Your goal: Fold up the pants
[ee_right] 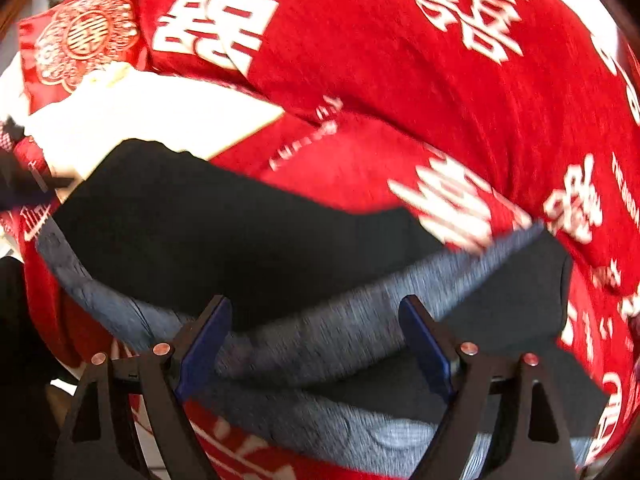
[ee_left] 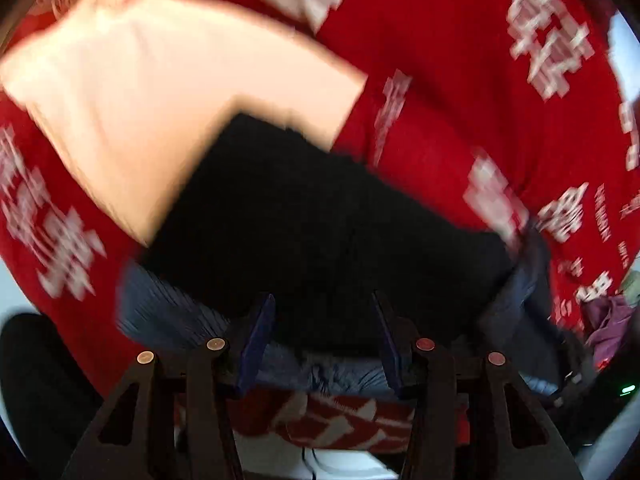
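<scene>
Black pants point(ee_left: 320, 216) with a grey-blue inner lining point(ee_left: 168, 312) lie on a red blanket point(ee_left: 440, 60) with white characters. My left gripper point(ee_left: 324, 300) is open, its blue pads either side of the near pants edge, touching nothing that I can make out. In the right wrist view the pants point(ee_right: 224, 224) lie ahead with the grey lining point(ee_right: 320, 328) turned up along the near edge. My right gripper point(ee_right: 316, 308) is open, its jaws wide over the lining. Both views are blurred.
A folded cream-white garment point(ee_left: 160, 92) lies on the blanket beyond the pants; it also shows in the right wrist view point(ee_right: 160, 120). A purple cloth point(ee_left: 608, 328) lies at the blanket's right edge. A red patterned cushion point(ee_right: 80, 40) sits at the far left.
</scene>
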Motion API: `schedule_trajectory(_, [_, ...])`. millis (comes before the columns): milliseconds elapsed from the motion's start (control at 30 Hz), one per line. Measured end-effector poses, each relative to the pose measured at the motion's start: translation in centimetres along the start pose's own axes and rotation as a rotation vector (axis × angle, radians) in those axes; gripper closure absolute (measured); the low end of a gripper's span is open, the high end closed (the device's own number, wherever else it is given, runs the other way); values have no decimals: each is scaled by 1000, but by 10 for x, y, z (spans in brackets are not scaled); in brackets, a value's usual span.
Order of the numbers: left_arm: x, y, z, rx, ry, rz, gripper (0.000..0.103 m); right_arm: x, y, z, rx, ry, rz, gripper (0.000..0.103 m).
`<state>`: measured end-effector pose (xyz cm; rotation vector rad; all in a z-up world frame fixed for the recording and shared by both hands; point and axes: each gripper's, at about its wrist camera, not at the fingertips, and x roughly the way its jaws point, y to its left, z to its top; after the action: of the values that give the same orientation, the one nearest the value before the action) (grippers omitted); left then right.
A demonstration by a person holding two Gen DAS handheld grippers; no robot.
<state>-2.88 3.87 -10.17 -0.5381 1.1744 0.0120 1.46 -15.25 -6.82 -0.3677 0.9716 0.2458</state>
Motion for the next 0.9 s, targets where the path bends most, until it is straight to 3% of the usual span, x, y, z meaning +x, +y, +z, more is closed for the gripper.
schedule_trajectory(33, [13, 0, -6, 7, 45, 14, 53, 10, 4, 2, -27, 32, -16, 15])
schedule_trajectory(133, [12, -13, -18, 105, 22, 65, 53, 35, -7, -15, -48, 160, -94, 15])
schedule_trajectory(200, [10, -25, -23, 161, 28, 98, 53, 29, -25, -25, 37, 144, -45, 14])
schedule_trajectory(300, [11, -42, -22, 178, 44, 54, 53, 16, -45, -33, 138, 145, 0, 13])
schedule_trajectory(500, [24, -104, -24, 314, 62, 5, 53, -15, -108, -29, 317, 35, -137, 12])
schedule_trajectory(600, [43, -129, -28, 378, 91, 61, 49, -10, -139, -20, 436, 77, -146, 7])
schedule_trajectory(667, [47, -141, -33, 417, 79, 81, 34, 2, -159, -12, 506, 132, -147, 7])
schedule_trajectory(900, [45, -141, -38, 432, 81, 100, 34, 49, -191, 40, 513, 167, -222, 7])
